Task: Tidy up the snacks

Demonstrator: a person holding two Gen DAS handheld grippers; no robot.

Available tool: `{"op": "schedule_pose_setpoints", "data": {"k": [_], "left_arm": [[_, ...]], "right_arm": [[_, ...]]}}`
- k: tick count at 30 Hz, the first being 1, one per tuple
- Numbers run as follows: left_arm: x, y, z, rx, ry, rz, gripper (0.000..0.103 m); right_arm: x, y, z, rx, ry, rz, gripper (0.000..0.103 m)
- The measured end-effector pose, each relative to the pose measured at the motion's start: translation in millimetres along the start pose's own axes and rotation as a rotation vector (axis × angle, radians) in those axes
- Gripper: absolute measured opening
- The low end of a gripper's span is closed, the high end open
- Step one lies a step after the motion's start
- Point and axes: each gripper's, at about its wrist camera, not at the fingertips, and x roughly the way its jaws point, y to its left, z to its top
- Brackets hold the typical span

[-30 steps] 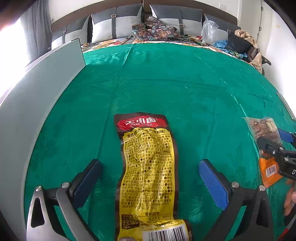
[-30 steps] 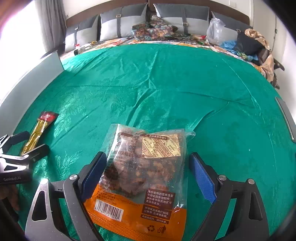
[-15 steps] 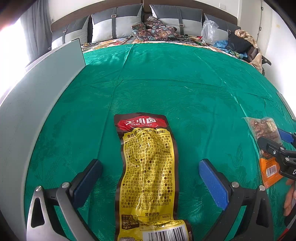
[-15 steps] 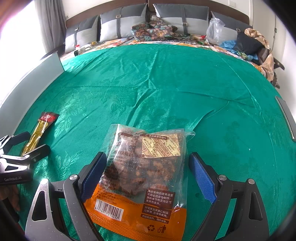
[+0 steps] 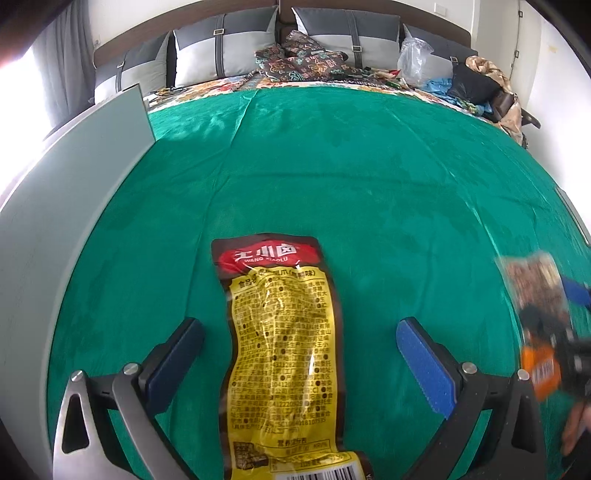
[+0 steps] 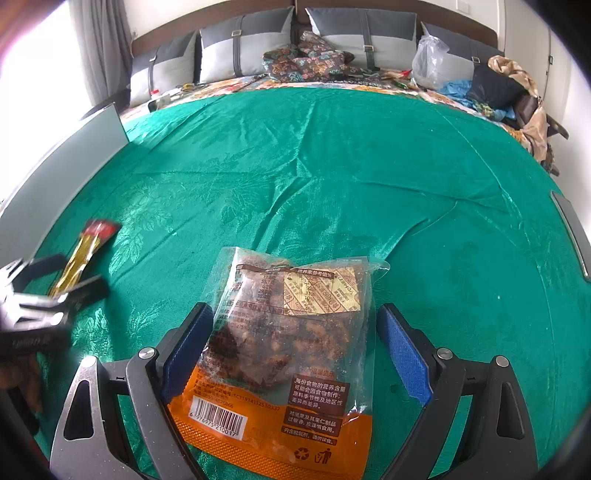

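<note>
While the left gripper straddles the yellow snack packet with fingers wide, the right gripper, also wide, straddles the clear nut bag; its left pad touches the bag. Green bedspread runs toward twelve o'clock.

A green patterned bedspread is covering a wide bed, with grey cushions leaning against a dark headboard. Bright daylight is pouring in past a grey curtain on the left, while clothes and bags are lying piled near the white wall.
</note>
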Motion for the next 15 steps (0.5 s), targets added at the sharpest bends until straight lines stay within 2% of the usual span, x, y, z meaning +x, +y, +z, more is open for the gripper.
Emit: {"op": "schedule_pose_setpoints", "data": {"k": [3,15], "left_arm": [[7.1,1.4,8.4,-0.016,0.0,0.009,0.103],[5.8,1.0,7.3,-0.057,-0.008,0.041,0.103]], "right_arm": [[0.0,0.2,-0.1,-0.001,0.0,-0.001,0.092],[-0.3,0.4,0.0,-0.002,0.0,-0.003,0.092]]}}
